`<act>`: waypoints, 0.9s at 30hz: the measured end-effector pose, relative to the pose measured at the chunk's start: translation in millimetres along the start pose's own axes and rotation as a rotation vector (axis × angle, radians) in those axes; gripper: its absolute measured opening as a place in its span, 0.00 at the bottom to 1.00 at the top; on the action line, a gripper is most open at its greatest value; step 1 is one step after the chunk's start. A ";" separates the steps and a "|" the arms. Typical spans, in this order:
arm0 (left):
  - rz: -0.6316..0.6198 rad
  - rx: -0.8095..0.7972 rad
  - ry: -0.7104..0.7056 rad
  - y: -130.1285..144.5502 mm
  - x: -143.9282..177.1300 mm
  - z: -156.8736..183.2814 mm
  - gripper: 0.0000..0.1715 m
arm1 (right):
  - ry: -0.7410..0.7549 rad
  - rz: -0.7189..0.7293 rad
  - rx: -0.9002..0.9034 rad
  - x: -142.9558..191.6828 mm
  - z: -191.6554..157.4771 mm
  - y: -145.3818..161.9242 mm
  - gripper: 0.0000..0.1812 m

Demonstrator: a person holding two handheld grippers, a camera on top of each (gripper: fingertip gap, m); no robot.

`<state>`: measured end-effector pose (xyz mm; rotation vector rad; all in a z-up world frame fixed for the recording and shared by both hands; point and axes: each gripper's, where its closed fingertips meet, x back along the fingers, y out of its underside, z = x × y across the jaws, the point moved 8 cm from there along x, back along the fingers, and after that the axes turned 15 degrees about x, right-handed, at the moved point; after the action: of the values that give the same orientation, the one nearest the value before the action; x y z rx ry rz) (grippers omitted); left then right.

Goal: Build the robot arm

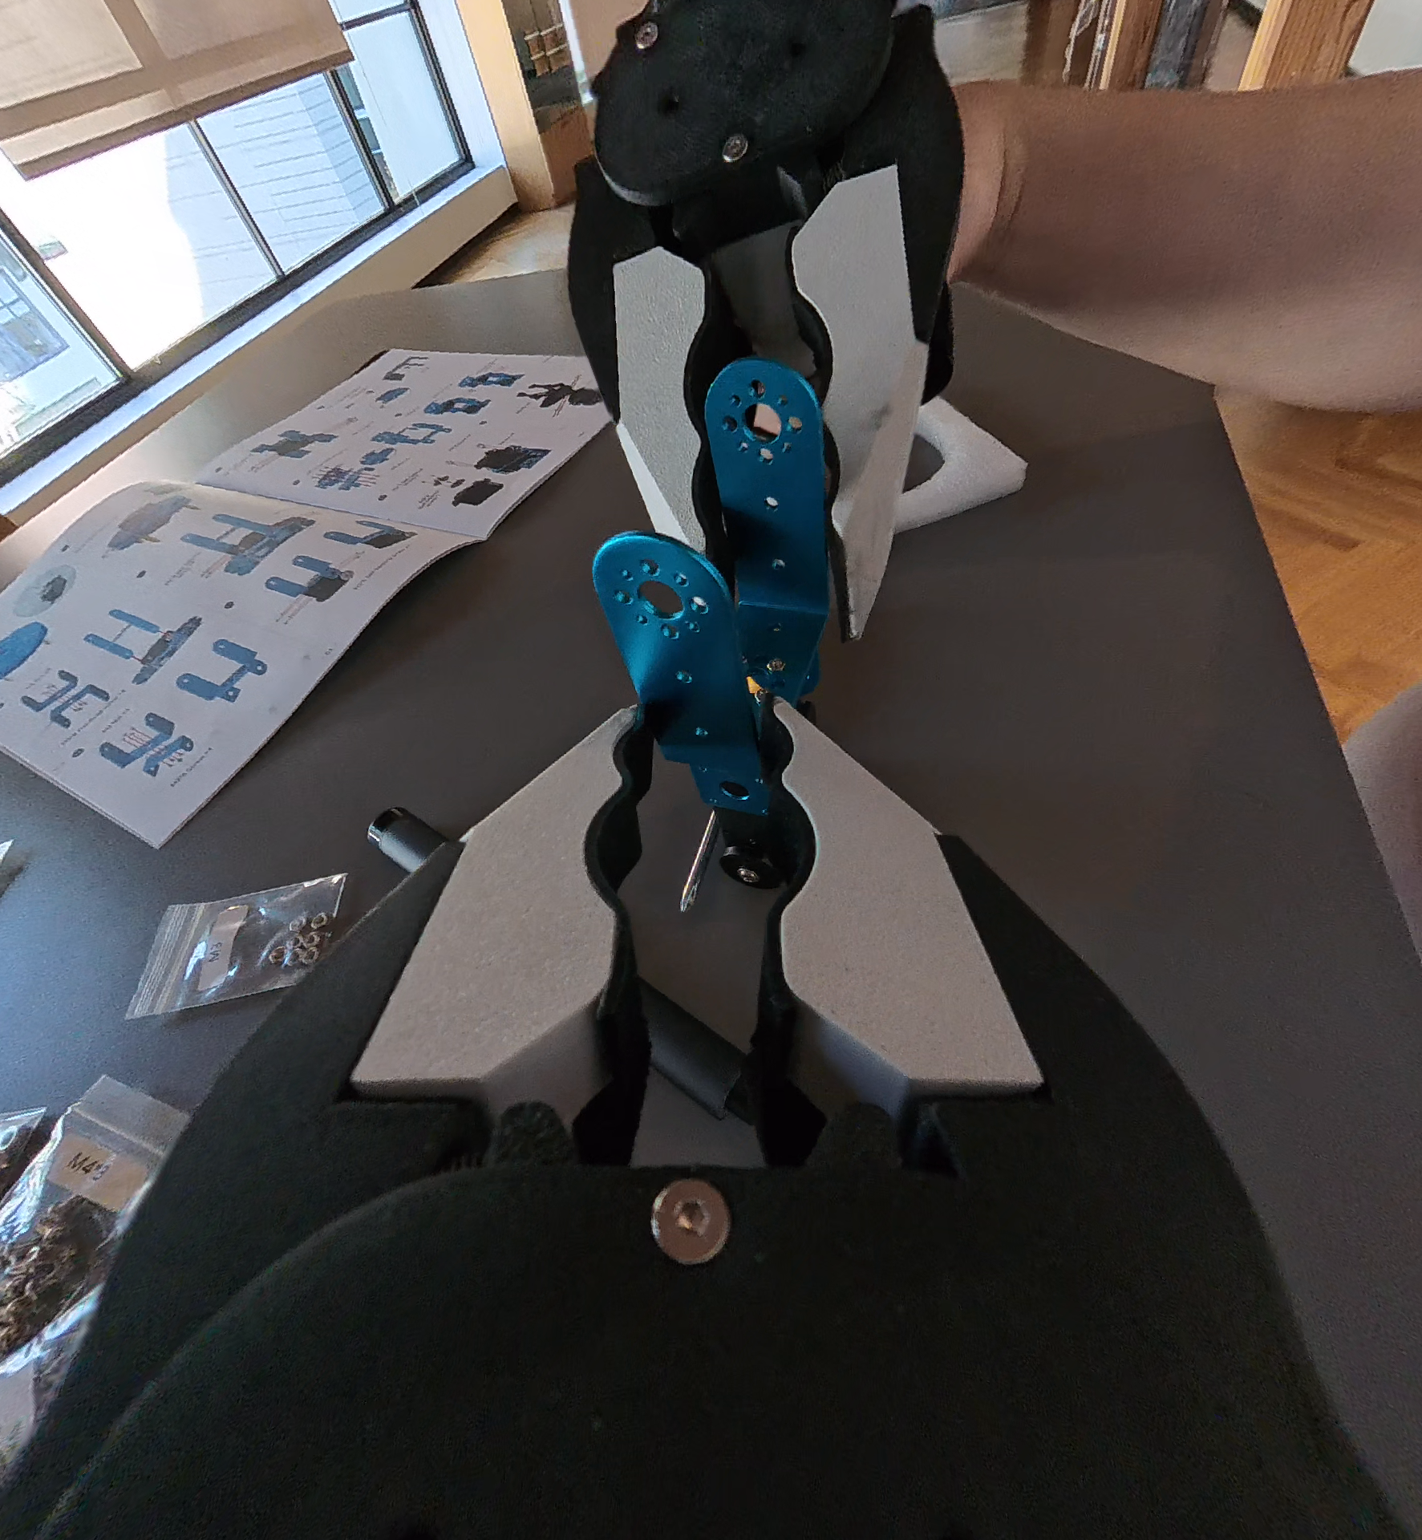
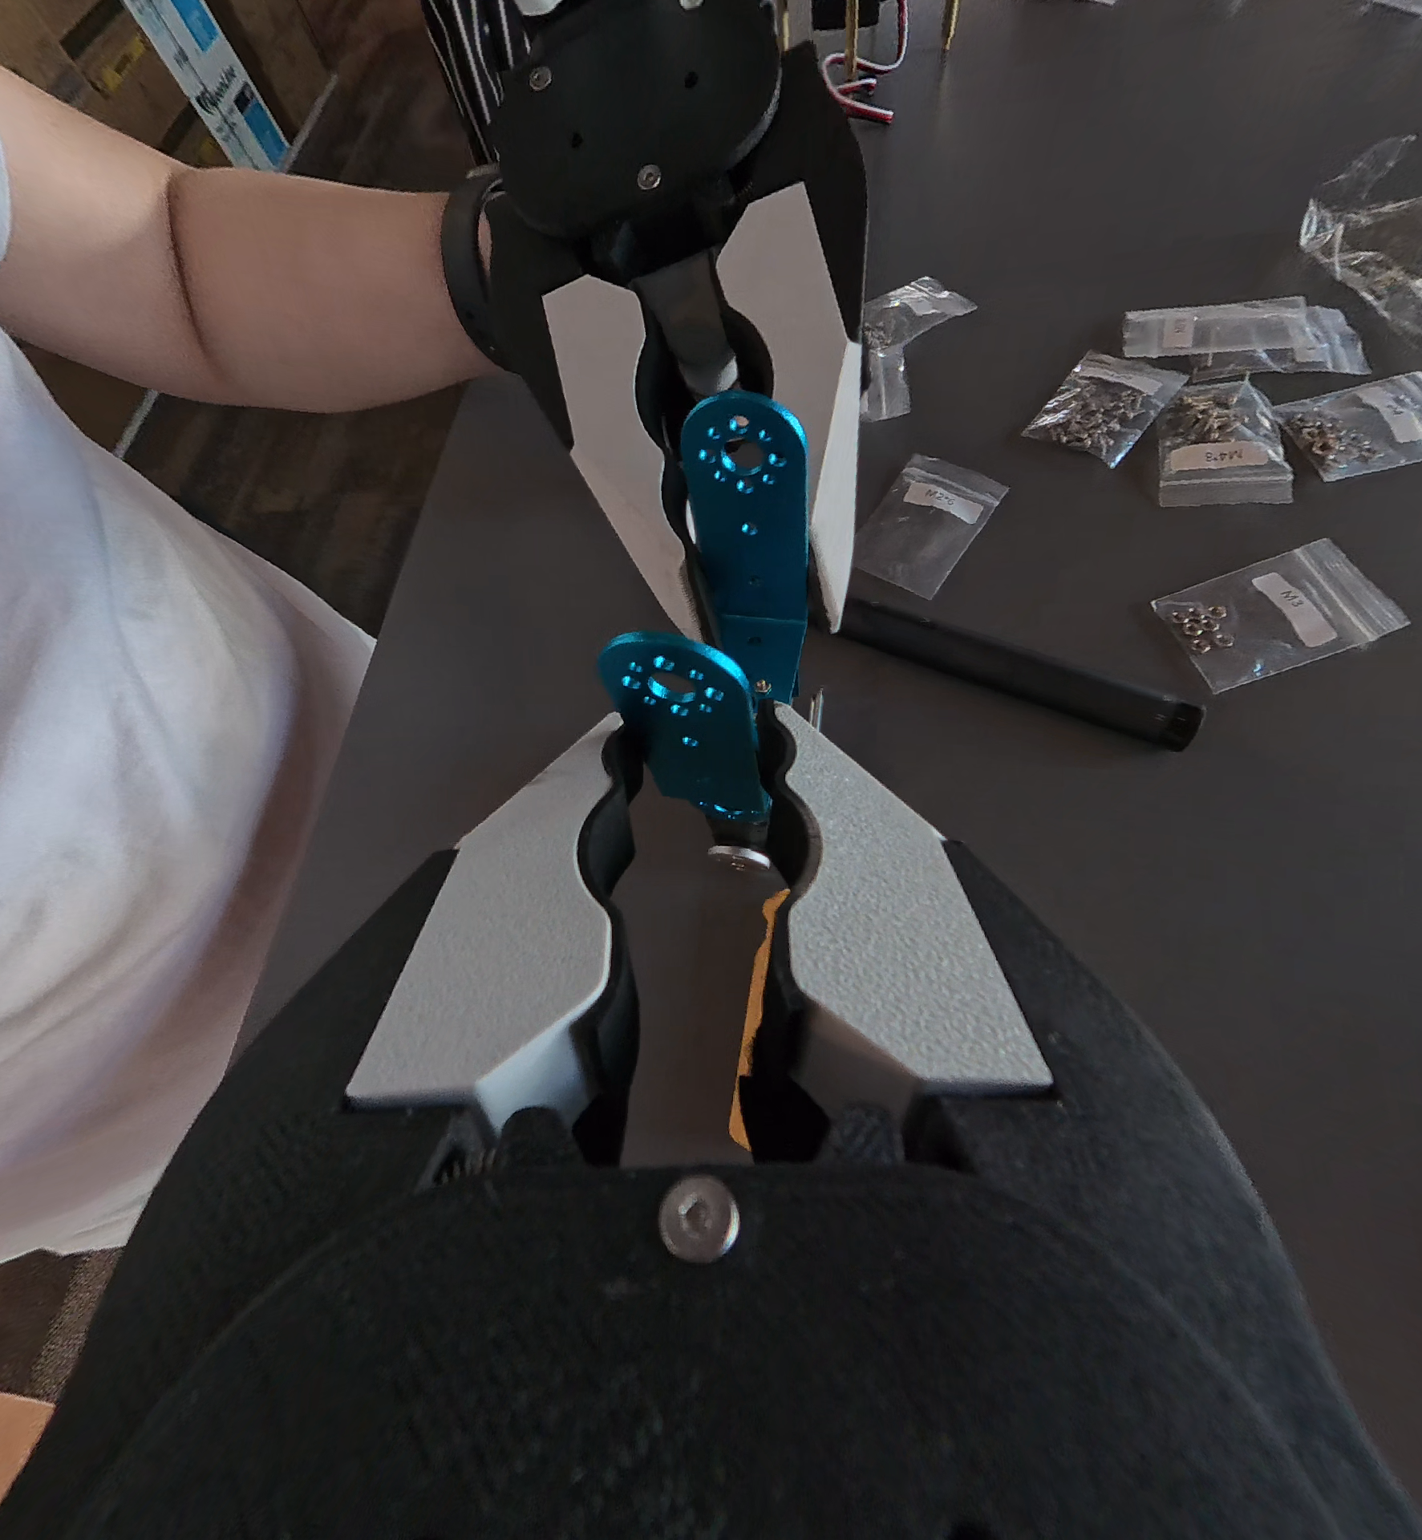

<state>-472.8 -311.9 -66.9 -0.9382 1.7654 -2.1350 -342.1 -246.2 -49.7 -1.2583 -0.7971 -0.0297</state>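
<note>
Two blue metal brackets with drilled rounded ends meet base to base above the dark table [image 1: 1065, 750]. My left gripper [image 1: 707, 725] is shut on the near bracket [image 1: 674, 650]. The right gripper [image 1: 782, 583] faces it from above and is shut on the far bracket [image 1: 766, 500]. Small screws and a brass nut [image 1: 761, 675] sit at the joint. A thin metal pin [image 1: 699, 867] hangs below it. In the right wrist view my right gripper [image 2: 699, 725] clamps the near bracket [image 2: 682, 725], and the left gripper [image 2: 761, 617] clamps the far one [image 2: 745, 517].
An open picture manual [image 1: 232, 583] lies at left. Small clear bags of hardware [image 1: 232, 942] lie near it and at right [image 2: 1274, 617]. A black cylinder tool [image 2: 1015, 667] lies on the table. White foam [image 1: 965, 467] sits behind. A person's forearm [image 2: 291, 292] is at left. My two grippers' fingertips are within a few centimetres of each other. The thin metal pin [image 1: 699, 867] is about equally far from each gripper, around 6 cm.
</note>
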 end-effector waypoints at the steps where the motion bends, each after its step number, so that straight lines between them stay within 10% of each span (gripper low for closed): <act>1: 0.007 0.012 0.012 0.7 -0.1 -1.2 0.14 | 0.006 -0.002 0.002 -0.3 -0.1 -0.2 0.15; 27: -0.205 0.011 -0.027 4.1 -8.6 -5.4 0.14 | 0.051 0.077 -0.026 -13.6 -3.3 25.1 0.15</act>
<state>-470.3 -304.1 -74.0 -1.1858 1.7089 -2.2382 -339.4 -245.8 -78.3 -1.3068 -0.7057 -0.0098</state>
